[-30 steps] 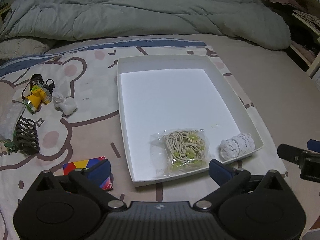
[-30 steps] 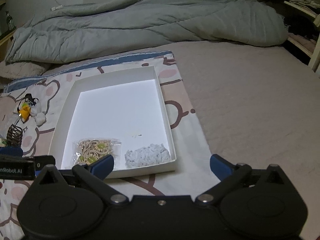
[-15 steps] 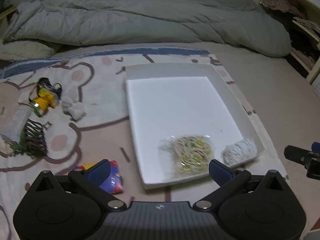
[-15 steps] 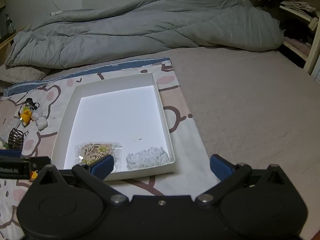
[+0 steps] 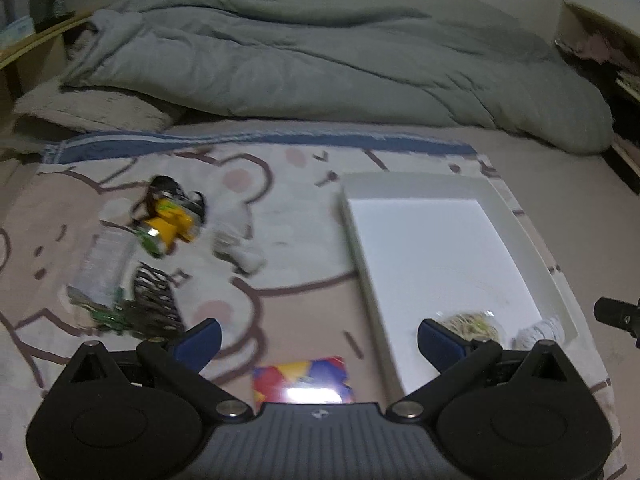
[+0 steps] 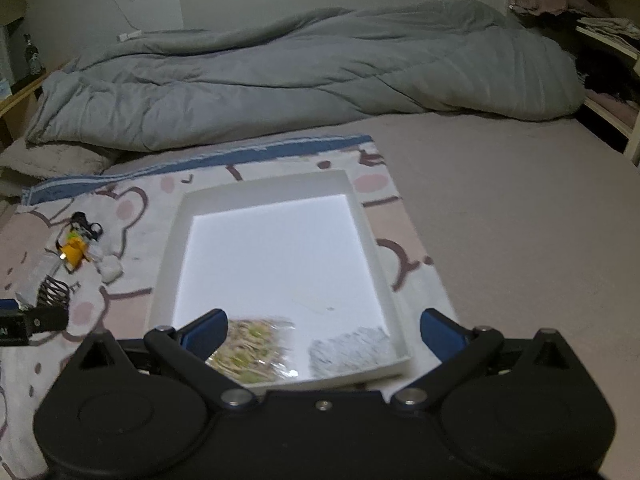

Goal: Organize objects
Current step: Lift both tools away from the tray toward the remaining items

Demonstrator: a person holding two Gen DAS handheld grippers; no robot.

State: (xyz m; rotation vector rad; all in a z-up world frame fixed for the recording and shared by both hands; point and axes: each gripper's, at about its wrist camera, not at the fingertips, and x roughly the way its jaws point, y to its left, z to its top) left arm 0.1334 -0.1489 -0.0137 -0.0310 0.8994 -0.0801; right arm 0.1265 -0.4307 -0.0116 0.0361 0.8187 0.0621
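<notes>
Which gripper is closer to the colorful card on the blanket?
Left. The left gripper hangs right over the colorful card; the right gripper is off to the side, over the white tray.

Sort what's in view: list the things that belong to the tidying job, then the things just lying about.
Job:
white tray
bagged cord
white cloth roll
yellow toy
black hair claw
colourful card
white wad

Lying about:
grey duvet
bear blanket
pillow
</notes>
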